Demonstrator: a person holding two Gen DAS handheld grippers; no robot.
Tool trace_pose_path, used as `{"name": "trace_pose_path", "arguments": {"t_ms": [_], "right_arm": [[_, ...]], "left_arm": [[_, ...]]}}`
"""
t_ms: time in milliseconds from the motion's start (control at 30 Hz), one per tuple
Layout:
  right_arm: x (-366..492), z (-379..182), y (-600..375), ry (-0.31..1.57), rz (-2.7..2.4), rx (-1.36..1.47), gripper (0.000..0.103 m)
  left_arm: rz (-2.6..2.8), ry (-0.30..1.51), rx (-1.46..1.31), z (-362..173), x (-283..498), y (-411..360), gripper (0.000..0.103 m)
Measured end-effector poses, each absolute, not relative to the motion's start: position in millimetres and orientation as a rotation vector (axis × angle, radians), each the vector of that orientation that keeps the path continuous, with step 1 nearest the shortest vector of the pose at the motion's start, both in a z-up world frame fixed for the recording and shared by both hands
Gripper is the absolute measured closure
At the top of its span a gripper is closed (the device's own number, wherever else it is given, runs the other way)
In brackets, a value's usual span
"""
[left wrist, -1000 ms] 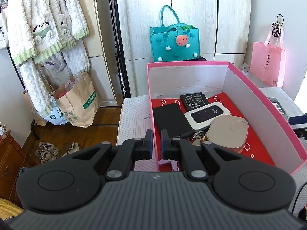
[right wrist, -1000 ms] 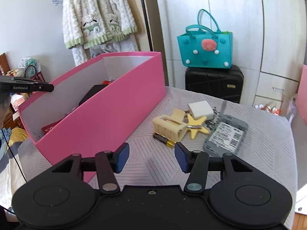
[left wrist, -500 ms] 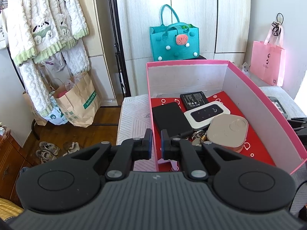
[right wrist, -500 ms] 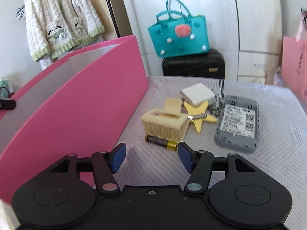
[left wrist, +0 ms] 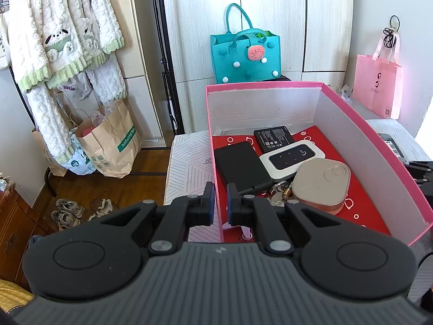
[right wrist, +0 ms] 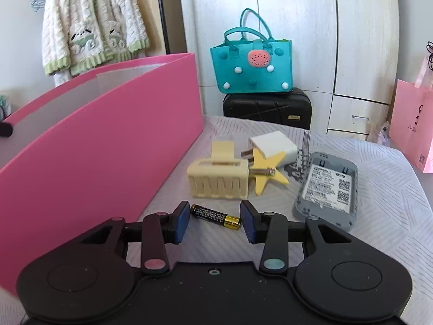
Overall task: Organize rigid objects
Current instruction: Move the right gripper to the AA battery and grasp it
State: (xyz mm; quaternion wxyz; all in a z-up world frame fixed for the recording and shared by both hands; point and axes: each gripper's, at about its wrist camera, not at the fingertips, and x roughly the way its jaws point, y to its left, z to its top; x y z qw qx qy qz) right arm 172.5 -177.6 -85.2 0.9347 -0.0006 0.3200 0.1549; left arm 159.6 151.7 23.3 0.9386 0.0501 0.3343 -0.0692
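Right claw (right wrist: 215, 220): jaws apart, just closing inward, battery (right wrist: 215, 216) lying between them on the tabletop (right wrist: 379, 189), untouched. Left claw (left wrist: 218, 203): clenched on the pink box (left wrist: 379, 146) near wall.

Pink box (left wrist: 365, 135), red inside; black-and-gold battery (right wrist: 215, 216); yellow star (right wrist: 266, 172).

One pink box (left wrist: 365, 146) is sitting on the surface, holding one black power bank (left wrist: 240, 166), one flat black battery pack (left wrist: 273, 136), one white pocket router (left wrist: 292, 158), one beige case (left wrist: 322, 182) and some keys (left wrist: 280, 189). Outside it are lying one battery (right wrist: 215, 216), one yellow claw clip (right wrist: 217, 178), one star clip (right wrist: 266, 174), one white charger (right wrist: 273, 146) and one grey cover (right wrist: 326, 188).
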Motion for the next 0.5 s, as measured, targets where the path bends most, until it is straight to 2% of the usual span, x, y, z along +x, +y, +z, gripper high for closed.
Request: {"name": "trace_pose_path", "arguments": {"t_ms": [200, 233, 333, 500], "right_arm": [[159, -85, -182, 0.661, 0.335, -0.03, 0.054], [157, -86, -181, 0.656, 0.331, -0.04, 0.048], [154, -87, -176, 0.667, 0.314, -0.032, 0.022], [150, -90, -165, 0.665, 0.277, -0.038, 0.018]], "left_arm": [[-0.144, 0.681, 0.102, 23, 159, 152, 0.095], [-0.145, 0.68, 0.1, 23, 159, 152, 0.095], [-0.142, 0.679, 0.097, 23, 159, 152, 0.095], [-0.144, 0.684, 0.116, 24, 159, 150, 0.095]]}}
